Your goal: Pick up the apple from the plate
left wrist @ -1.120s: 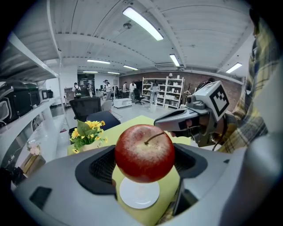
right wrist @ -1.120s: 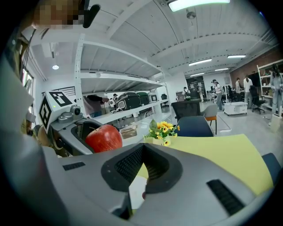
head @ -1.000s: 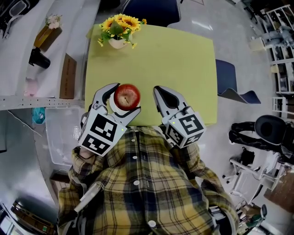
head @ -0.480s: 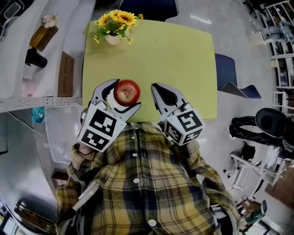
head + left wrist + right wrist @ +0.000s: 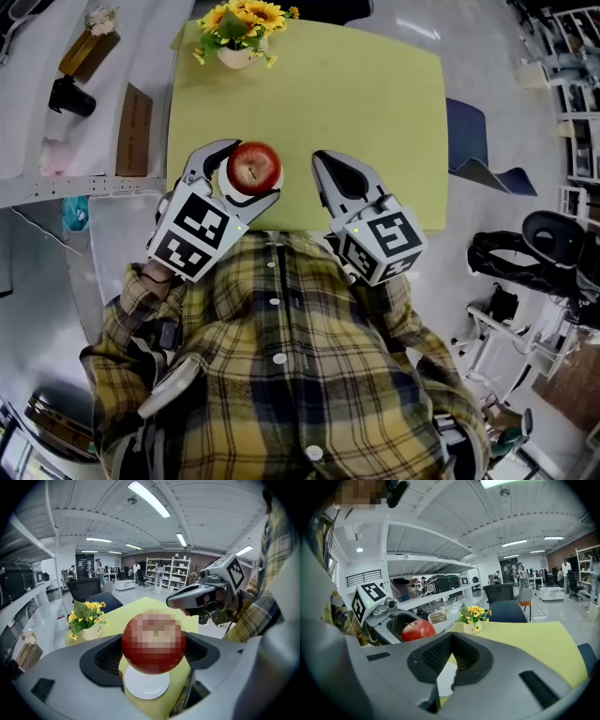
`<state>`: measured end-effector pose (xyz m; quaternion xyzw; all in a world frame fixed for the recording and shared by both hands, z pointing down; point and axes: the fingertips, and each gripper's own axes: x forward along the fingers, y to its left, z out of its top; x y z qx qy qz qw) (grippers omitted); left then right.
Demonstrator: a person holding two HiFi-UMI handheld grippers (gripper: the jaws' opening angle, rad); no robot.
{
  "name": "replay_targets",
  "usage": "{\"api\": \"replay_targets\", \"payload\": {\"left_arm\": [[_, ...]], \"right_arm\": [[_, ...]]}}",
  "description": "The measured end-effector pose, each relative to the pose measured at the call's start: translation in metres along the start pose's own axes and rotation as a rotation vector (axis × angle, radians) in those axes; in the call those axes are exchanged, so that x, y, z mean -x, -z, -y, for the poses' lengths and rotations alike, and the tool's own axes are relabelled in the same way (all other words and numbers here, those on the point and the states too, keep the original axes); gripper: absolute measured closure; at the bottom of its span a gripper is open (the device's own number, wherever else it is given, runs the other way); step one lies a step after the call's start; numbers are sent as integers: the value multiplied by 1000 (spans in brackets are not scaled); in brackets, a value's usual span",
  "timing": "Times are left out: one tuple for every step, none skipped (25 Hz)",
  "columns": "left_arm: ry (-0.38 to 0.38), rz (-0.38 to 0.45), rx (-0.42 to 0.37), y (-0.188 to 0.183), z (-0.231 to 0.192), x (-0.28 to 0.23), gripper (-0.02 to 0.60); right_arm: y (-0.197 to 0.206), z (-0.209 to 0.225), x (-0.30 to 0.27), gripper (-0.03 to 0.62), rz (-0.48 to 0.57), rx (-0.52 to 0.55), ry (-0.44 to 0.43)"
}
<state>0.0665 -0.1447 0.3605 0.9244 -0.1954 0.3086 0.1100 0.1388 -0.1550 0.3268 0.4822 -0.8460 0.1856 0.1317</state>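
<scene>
**APPLE LIFT: LEFT GRIPPER HOLDING ABOVE PLATE**

Holding the apple (image 5: 153, 641) directly above the plate (image 5: 146, 687), apparently lifted clear of it. Clamping it with the left gripper (image 5: 253, 170): ribbed dark pads pressing on opposite flanks at the widest girth, jaws standing wide to fit.

Judging the handling: firm and stiff, moderately weighty for its kind, smooth and glossy, therefore tending to slip wherever the curve tapers. Risking a bruise under excess squeeze. Taking hold best across the widest part with the stem end upward, as here. Avoiding the stem dimple and the lower curve.

Noting materials and shapes:
- Seeing red waxy skin on a round body.
- Seeing a small, flat, round plate, white and glazed-looking.
- Seeing gripper shells in matte grey moulded plastic, with black grooved pad inserts and a square-marker cube at the rear.

Hovering with the right gripper (image 5: 324, 167) just to the right of the plate, jaws pressed together on nothing, tips pointing away from the person.

Resting the plate on a yellow-green table (image 5: 375, 103), flat and matte, close to its near edge. Finding, well beyond the plate at the far left corner, a small pale pot of sunflowers (image 5: 236, 28).
</scene>
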Motion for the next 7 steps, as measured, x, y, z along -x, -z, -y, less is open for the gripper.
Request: {"api": "replay_targets", "payload": {"left_arm": [[1, 2, -8, 0, -1, 0, 173], [-1, 4, -16, 0, -3, 0, 173], [-2, 6, -21, -1, -4, 1, 173], [-3, 8, -27, -2, -6, 1, 173], [-2, 10, -32, -4, -7, 1, 173], [-1, 12, -38, -6, -8, 1, 173], [1, 14, -45, -8, -9, 0, 173]], "right_arm": [[0, 0, 1, 597, 0, 1, 0], [1, 0, 1, 597, 0, 2, -1], [1, 0, 2, 597, 0, 1, -1], [2, 0, 2, 597, 1, 0, -1], [2, 0, 3, 597, 3, -2, 1], [2, 0, 3, 597, 5, -3, 3], [2, 1, 4, 597, 7, -3, 5]]}}
